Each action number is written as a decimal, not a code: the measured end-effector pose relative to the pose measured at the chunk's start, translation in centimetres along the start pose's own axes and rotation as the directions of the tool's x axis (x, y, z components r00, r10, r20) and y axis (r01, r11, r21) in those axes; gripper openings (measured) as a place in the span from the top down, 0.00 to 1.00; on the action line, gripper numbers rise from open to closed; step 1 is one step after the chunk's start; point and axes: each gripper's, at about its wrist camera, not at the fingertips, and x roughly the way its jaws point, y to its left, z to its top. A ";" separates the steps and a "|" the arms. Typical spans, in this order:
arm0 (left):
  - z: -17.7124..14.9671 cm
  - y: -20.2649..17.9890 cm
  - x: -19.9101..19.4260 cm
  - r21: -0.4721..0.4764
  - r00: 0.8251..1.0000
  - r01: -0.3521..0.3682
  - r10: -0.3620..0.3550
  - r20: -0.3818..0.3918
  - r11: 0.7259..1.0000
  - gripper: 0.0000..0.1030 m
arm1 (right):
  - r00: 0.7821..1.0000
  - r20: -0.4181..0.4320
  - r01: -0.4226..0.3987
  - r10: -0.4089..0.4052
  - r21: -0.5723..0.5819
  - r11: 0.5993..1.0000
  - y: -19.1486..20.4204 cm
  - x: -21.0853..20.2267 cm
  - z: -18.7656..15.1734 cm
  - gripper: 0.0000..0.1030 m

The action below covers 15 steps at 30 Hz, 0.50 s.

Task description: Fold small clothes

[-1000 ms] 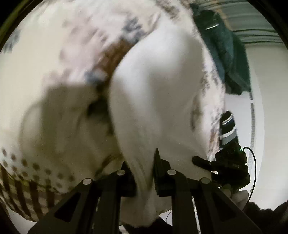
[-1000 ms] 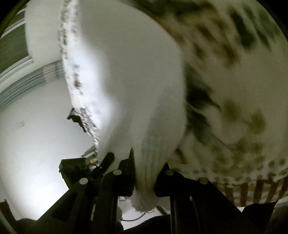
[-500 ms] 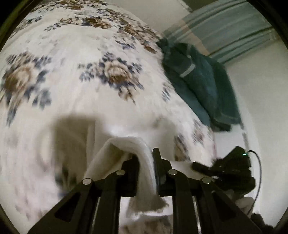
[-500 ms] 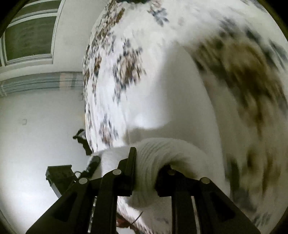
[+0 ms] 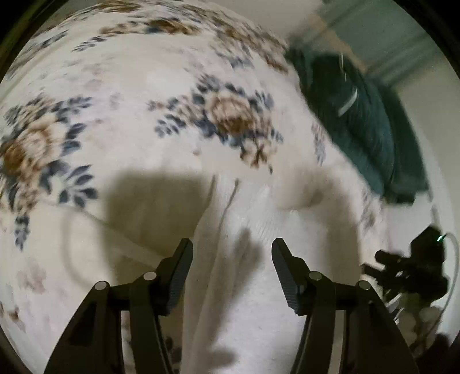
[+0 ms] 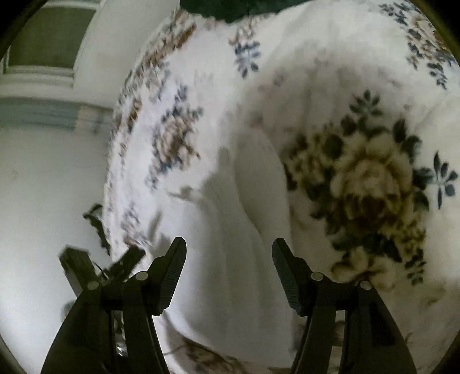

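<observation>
A white knitted garment lies on the flowered bedspread, just in front of my left gripper. That gripper is open and empty, its jaws wide apart above the cloth. In the right wrist view the same white garment lies folded under my right gripper, which is also open and empty. The other gripper shows as a dark shape at the right edge of the left wrist view and at the lower left of the right wrist view.
A dark green garment lies on the bed at the far right of the left wrist view, and at the top of the right wrist view. The bed's edge drops off to a white floor on the left.
Both grippers have opened and let go of the white garment, which now lies flat on the bed. A second ago both held it up in the air.
</observation>
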 end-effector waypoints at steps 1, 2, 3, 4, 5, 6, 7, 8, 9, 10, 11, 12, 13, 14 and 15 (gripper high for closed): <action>0.2 -0.6 1.1 0.033 1.000 -0.012 0.013 -0.022 0.999 0.47 | 1.000 -0.006 0.008 -0.008 -0.010 1.000 -0.1 1.0 -0.2 0.38; 0.3 -1.1 2.1 0.059 0.999 -0.030 0.032 -0.038 0.998 0.48 | 1.000 -0.005 0.007 -0.007 -0.018 1.000 0.0 1.6 -0.1 0.39; 0.5 -1.6 3.0 0.086 0.998 -0.043 0.047 -0.049 0.995 0.50 | 1.000 0.007 0.001 -0.001 -0.028 1.000 0.2 1.9 0.0 0.56; 0.7 -2.2 3.9 0.123 0.997 -0.056 0.063 -0.054 0.991 0.66 | 1.000 0.017 0.005 -0.005 -0.035 0.999 0.3 2.3 0.1 0.96; 0.8 -2.8 4.5 0.166 0.994 -0.090 0.100 -0.051 0.982 0.83 | 1.000 0.023 0.021 -0.020 -0.037 0.999 0.5 2.4 0.2 0.95; 0.8 -3.1 4.8 0.189 0.992 -0.103 0.116 -0.057 0.977 0.96 | 0.999 0.036 0.029 -0.027 -0.033 0.999 0.5 2.3 0.3 0.95; 0.8 -3.3 4.4 0.199 0.993 -0.103 0.114 -0.043 0.975 0.96 | 0.997 0.071 0.035 -0.033 -0.033 0.999 0.8 1.8 0.5 0.96; 0.8 -3.3 3.5 0.192 0.996 -0.087 0.092 -0.017 0.978 0.96 | 0.995 0.092 0.052 -0.049 -0.036 0.998 1.1 1.3 0.6 0.96; 0.8 -3.0 2.2 0.174 0.998 -0.068 0.066 0.016 0.982 0.96 | 0.992 0.114 0.066 -0.061 -0.041 0.997 1.4 0.6 0.9 0.96; 0.9 -2.6 0.9 0.150 0.998 -0.059 0.054 0.039 0.987 0.96 | 0.989 0.131 0.075 -0.069 -0.039 0.996 1.6 0.0 1.3 0.96; 1.0 -2.1 0.1 0.127 0.998 -0.050 0.044 0.053 0.991 0.96 | 0.986 0.145 0.087 -0.080 -0.040 0.995 1.7 -0.5 1.6 0.96; 1.2 -1.5 -0.4 0.106 0.997 -0.046 0.040 0.064 0.993 0.96 | 0.984 0.155 0.100 -0.093 -0.038 0.994 1.8 -0.8 1.9 0.97; 1.5 -0.7 -0.6 0.077 0.997 -0.047 0.041 0.067 0.996 0.96 | 0.981 0.159 0.122 -0.114 -0.038 0.992 1.7 -0.8 2.5 0.97; 1.9 0.2 -0.4 0.049 0.998 -0.042 0.039 0.057 0.998 0.96 | 0.977 0.163 0.147 -0.139 -0.036 0.989 1.6 -0.5 3.2 0.97; 2.3 1.1 0.2 0.022 0.998 -0.041 0.040 0.045 0.999 0.96 | 0.975 0.158 0.164 -0.157 -0.033 0.986 1.3 0.2 4.1 0.97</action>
